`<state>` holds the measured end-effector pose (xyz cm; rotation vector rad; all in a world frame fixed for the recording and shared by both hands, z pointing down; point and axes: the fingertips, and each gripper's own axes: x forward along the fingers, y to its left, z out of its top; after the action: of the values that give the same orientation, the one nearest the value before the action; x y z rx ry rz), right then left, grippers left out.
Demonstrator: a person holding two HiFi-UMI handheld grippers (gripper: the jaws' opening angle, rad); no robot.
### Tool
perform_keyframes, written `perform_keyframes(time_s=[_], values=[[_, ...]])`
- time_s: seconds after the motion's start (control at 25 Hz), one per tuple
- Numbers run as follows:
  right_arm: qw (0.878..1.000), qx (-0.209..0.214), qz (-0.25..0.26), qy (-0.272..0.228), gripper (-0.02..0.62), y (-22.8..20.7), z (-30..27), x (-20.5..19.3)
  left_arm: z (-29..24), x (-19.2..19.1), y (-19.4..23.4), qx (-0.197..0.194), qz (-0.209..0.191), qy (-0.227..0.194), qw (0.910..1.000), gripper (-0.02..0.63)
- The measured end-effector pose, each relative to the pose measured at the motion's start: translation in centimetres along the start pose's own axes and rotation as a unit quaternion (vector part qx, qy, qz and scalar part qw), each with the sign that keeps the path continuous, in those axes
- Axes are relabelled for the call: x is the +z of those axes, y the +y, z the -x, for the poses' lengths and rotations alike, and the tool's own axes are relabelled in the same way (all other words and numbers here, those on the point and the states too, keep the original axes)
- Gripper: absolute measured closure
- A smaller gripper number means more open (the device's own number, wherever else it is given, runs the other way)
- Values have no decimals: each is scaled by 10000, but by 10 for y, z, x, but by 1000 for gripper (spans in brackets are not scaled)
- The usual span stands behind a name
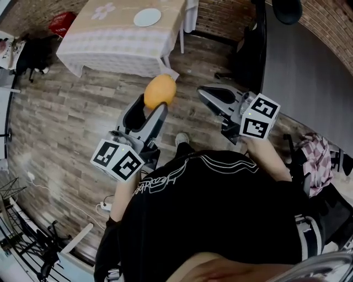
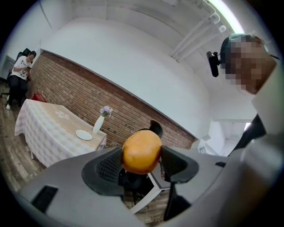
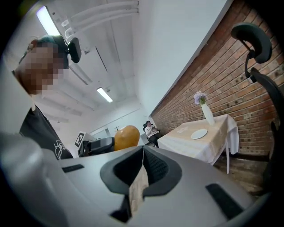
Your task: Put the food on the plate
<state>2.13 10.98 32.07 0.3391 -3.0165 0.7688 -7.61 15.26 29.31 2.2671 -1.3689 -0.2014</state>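
Carry step: left tool grips orange food; right tool closed, empty. Next, probably: reach the counter and its plate.

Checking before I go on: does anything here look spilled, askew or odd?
Nothing stands out. The orange food sits squarely in the left claw, the right claw is shut and empty, and the plate lies flat on the table, nothing spilled.

Below the left gripper a grey-brown wood-plank floor is showing. Ahead of it, a square table under a beige checked cloth is standing near a red brick wall. White ceiling tube lights are glowing overhead.
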Motion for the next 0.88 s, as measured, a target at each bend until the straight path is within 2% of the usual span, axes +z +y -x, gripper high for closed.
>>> perform_keyframes(time_s=[0.4,0.88], values=[[9989,-438,156,97,598,-58,-80,31,-41,51,93,-233,-203,151,9994,330],[9984,-537,155,-85,598,-74,-91,41,-60,66,110,-323,-423,129,9985,328]])
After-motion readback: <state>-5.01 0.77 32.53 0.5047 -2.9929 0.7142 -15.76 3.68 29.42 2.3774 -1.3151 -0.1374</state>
